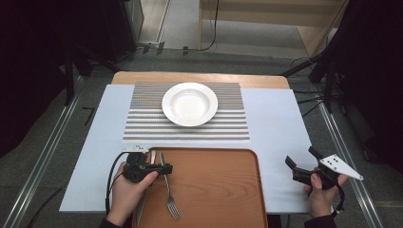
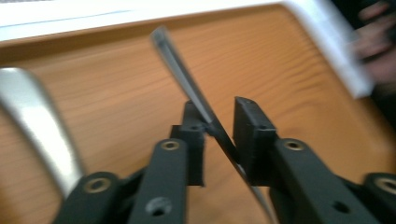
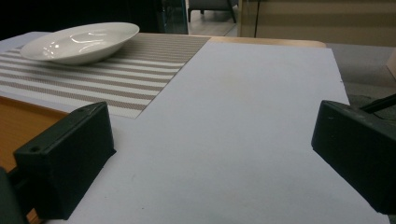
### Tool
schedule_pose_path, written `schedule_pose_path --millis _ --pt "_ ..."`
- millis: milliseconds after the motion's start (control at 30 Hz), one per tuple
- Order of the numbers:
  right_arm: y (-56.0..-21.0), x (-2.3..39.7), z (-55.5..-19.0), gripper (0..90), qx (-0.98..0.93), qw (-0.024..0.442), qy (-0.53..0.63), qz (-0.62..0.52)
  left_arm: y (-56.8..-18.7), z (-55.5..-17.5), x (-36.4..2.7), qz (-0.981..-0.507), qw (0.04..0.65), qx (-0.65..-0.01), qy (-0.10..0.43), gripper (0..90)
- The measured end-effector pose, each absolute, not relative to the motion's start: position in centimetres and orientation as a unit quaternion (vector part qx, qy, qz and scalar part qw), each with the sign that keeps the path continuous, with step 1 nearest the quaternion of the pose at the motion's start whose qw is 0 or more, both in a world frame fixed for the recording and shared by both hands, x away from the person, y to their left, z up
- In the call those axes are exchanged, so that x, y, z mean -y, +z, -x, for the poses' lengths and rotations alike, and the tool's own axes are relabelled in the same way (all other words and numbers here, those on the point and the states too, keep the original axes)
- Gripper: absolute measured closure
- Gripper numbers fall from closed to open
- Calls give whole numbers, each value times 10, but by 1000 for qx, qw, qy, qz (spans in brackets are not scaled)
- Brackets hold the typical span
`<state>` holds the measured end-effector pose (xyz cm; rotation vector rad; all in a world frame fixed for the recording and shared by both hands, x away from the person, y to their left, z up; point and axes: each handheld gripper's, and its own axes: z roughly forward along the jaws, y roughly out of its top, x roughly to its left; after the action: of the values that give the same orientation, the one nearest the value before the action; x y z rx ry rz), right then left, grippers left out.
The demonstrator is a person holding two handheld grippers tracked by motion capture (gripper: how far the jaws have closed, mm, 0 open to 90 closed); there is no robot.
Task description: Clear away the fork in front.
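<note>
Two sets of tongs are working at the desk [image 1: 280, 142], one in each of the person's hands. The left tongs [image 1: 161, 167] are hovering low over the near left part of one wooden tray [image 1: 214, 185]. In the left gripper view one fork [image 2: 187, 93] is running as a thin handle between the jaws, which are standing slightly apart around it; the picture is blurred, so whether either pad is still pressing on the metal is hard to say, though a gap seems to be showing on the right side. In the high view the fork is lying on the tray with its tines pointing toward the person. One second piece of cutlery [image 1: 145, 199], probably a knife, is lying along the tray's left edge, just beside the fork.

The right tongs [image 1: 299, 164] are resting to the right of the tray over the white sheet [image 1: 280, 118] that is covering the desk, with their jaws standing wide apart and nothing between them.

Beyond the tray one striped placemat [image 1: 142, 123] is lying on the sheet, and one white bowl [image 1: 189, 103] is sitting on it, well apart from both tongs.
</note>
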<state>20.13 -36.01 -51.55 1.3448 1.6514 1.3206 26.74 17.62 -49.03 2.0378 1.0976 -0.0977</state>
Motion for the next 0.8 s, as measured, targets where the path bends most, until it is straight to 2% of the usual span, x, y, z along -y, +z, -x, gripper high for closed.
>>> schedule_pose_path --millis 100,200,400,467,500,600,633,800 --pt "-515 360 -201 0 -627 312 500 -509 -496 -268 -171 -825 367 -430 -20 631" --pt "-516 359 -202 0 -629 314 499 -507 -495 -267 -170 -829 363 -426 -8 624" --pt "-516 360 -202 0 -626 313 501 -509 -491 -260 -172 -831 361 -420 46 493" --pt "-516 360 -201 0 -627 313 501 -508 -487 -254 -175 -828 369 -418 63 489" --pt "-516 360 -201 0 -627 313 501 -508 -485 -251 -175 -828 373 -413 68 516" --pt "-516 360 -202 0 -626 313 502 -508 -484 -240 -172 -837 389 -381 47 847" --pt "-516 360 -202 0 -626 313 502 -508 -484 -236 -168 -845 387 -367 43 895" --pt "-516 360 -202 0 -627 313 501 -507 -490 -224 -149 -871 356 -336 41 897"
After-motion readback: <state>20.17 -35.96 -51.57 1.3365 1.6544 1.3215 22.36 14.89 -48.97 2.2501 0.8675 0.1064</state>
